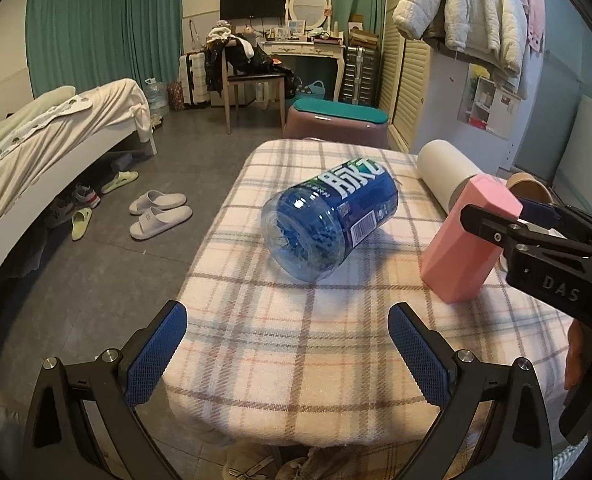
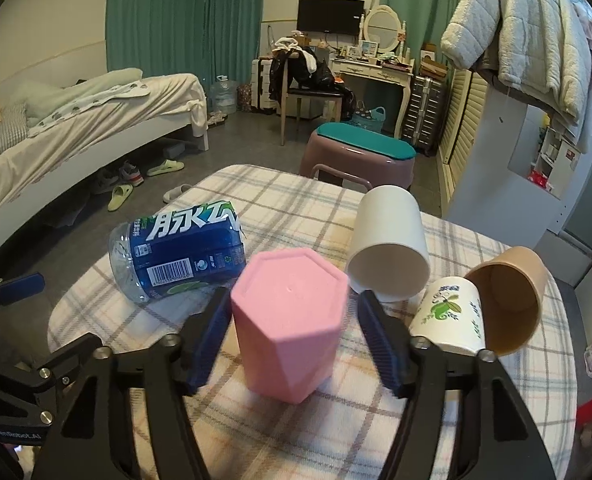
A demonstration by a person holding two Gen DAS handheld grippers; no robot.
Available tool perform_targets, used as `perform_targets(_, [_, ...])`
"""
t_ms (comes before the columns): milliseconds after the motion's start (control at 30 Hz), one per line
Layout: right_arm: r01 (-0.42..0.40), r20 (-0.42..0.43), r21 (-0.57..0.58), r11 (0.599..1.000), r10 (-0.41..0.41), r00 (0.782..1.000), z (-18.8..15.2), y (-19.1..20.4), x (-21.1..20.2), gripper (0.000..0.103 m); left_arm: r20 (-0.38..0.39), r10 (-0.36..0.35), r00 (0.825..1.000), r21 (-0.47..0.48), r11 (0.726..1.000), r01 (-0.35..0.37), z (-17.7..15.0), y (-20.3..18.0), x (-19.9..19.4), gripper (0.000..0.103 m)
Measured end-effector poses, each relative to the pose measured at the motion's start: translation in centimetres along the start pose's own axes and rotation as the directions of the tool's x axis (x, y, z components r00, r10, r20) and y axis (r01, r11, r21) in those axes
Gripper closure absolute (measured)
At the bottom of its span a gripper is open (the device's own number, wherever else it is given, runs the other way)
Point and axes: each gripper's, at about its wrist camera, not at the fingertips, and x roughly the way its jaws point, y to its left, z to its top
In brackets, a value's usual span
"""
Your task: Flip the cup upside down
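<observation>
Left wrist view: the left gripper [image 1: 287,354] is held spread above the plaid tablecloth [image 1: 316,320], gripping nothing. The pink cup [image 1: 466,236] stands base-up, right of the blue bottle [image 1: 332,222].

Right wrist view: the right gripper [image 2: 291,334] is spread around the pink cup [image 2: 289,320]; pad contact cannot be told.

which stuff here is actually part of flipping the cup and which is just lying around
In the job:
- pink cup, standing base up on the plaid table
- right gripper, open around it

Just lying about:
- blue bottle, on its side
- white cup, tipped
- brown cup, tipped
- leaf-print cup
- left gripper, open
</observation>
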Motion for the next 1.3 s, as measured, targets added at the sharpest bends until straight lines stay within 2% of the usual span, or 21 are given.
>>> perform_targets(233, [0.0, 0.095, 0.007, 1.0, 0.0, 0.995, 2.0, 0.5, -5.1, 0.036, 0.05, -0.011, 0.999, 0.011, 1.0, 0.011, 0.0, -0.8, -2.9, 0.0])
perform_targets(367, [0.005, 0.141, 0.033, 0.999, -0.01, 0.99, 1.9, -0.4, -8.7, 0.036, 0.092, -0.034, 0.995, 0.016, 0.999, 0.032, -0.1, -1.6, -4.9, 0.0])
perform_targets(667, [0.024, 0.217, 0.122, 0.992, -0.05, 0.975, -1.3, -2.8, -15.5, 0.036, 0.226, -0.068, 0.972, 0.036, 0.997, 0.061, -0.8, -3.6, -9.6, 0.0])
perform_targets(800, [0.027, 0.208, 0.14, 0.99, -0.056, 0.976, -3.8, -3.1, -16.5, 0.036, 0.272, -0.077, 0.959, 0.044, 0.997, 0.067, -1.2, -4.2, -10.7, 0.0])
perform_targets(900, [0.033, 0.206, 0.142, 0.989, -0.062, 0.976, -5.6, -3.4, -16.6, 0.036, 0.329, -0.07, 0.942, 0.045, 0.997, 0.058, -1.8, -4.5, -11.2, 0.0])
perform_targets(1033, [0.055, 0.201, 0.152, 0.987, -0.086, 0.976, -8.0, -3.7, -16.6, 0.036, 0.341, -0.072, 0.937, 0.065, 0.996, 0.052, -2.8, -5.7, -11.3, 0.0])
perform_targets(1067, [0.063, 0.201, 0.155, 0.986, -0.093, 0.975, -8.4, -3.8, -16.5, 0.027, 0.346, -0.069, 0.936, 0.07, 0.996, 0.048, -3.1, -5.8, -11.3, 0.0])
perform_targets(1133, [0.059, 0.209, 0.176, 0.983, -0.096, 0.973, -9.2, -4.1, -16.4, 0.017, 0.348, -0.058, 0.936, 0.068, 0.997, 0.037, -3.7, -5.8, -11.3, 0.0])
perform_targets(1300, [0.047, 0.198, 0.207, 0.977, -0.089, 0.976, -9.9, -4.6, -16.0, 0.015, 0.326, -0.072, 0.943, 0.075, 0.996, 0.051, -4.9, -6.1, -11.3, 0.0])
